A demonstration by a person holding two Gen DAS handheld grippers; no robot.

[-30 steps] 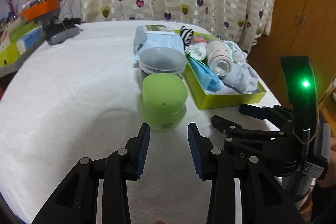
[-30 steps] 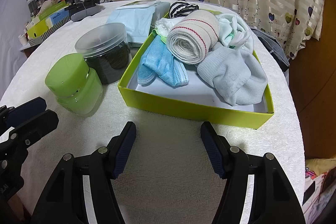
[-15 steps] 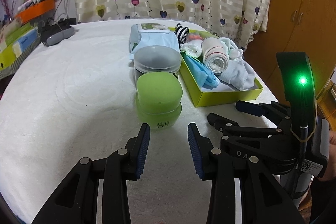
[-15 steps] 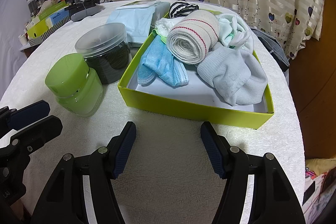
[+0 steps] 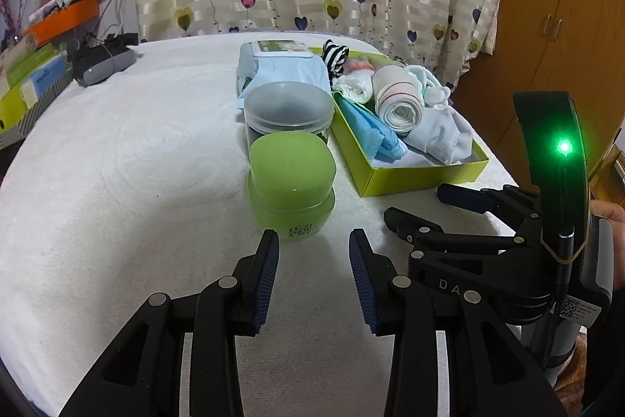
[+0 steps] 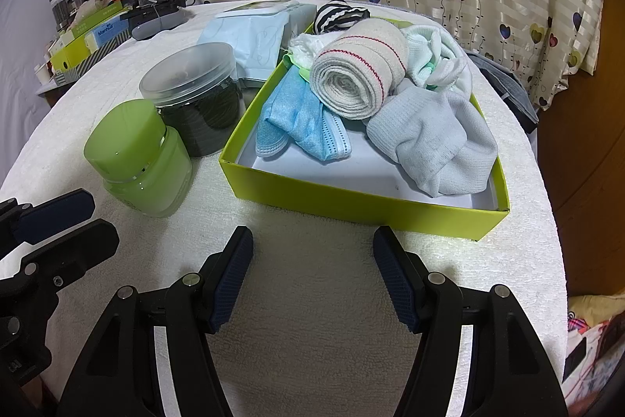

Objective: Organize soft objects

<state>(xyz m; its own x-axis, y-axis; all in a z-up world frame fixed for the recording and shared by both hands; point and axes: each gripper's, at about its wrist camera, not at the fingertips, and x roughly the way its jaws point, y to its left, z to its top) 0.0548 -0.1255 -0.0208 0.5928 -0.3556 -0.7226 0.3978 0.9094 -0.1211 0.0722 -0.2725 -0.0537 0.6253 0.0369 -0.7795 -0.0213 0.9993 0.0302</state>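
A lime-green box (image 6: 351, 200) (image 5: 414, 176) on the white towel-covered table holds soft things: a rolled bandage (image 6: 359, 73) (image 5: 396, 98), blue face masks (image 6: 304, 127) (image 5: 375, 131), a pale sock (image 6: 433, 143), white cloths (image 6: 437, 61) and a black-and-white striped sock (image 6: 340, 16) (image 5: 335, 55). My right gripper (image 6: 312, 276) is open and empty just in front of the box. My left gripper (image 5: 313, 272) is open and empty just behind a green jar (image 5: 292, 182) (image 6: 136, 155). The right gripper also shows in the left wrist view (image 5: 429, 206).
A clear-lidded dark jar (image 5: 289, 112) (image 6: 195, 96) stands behind the green jar. A pale blue wipes pack (image 5: 281, 65) (image 6: 250, 34) lies beyond. Boxes (image 6: 90, 38), a grey device (image 5: 101, 65) and an orange tray (image 5: 62, 16) crowd the far left. A wooden cabinet (image 5: 566, 26) stands right.
The left gripper has drawn back slightly, so the jars and box look a little farther off. The right gripper has not moved.
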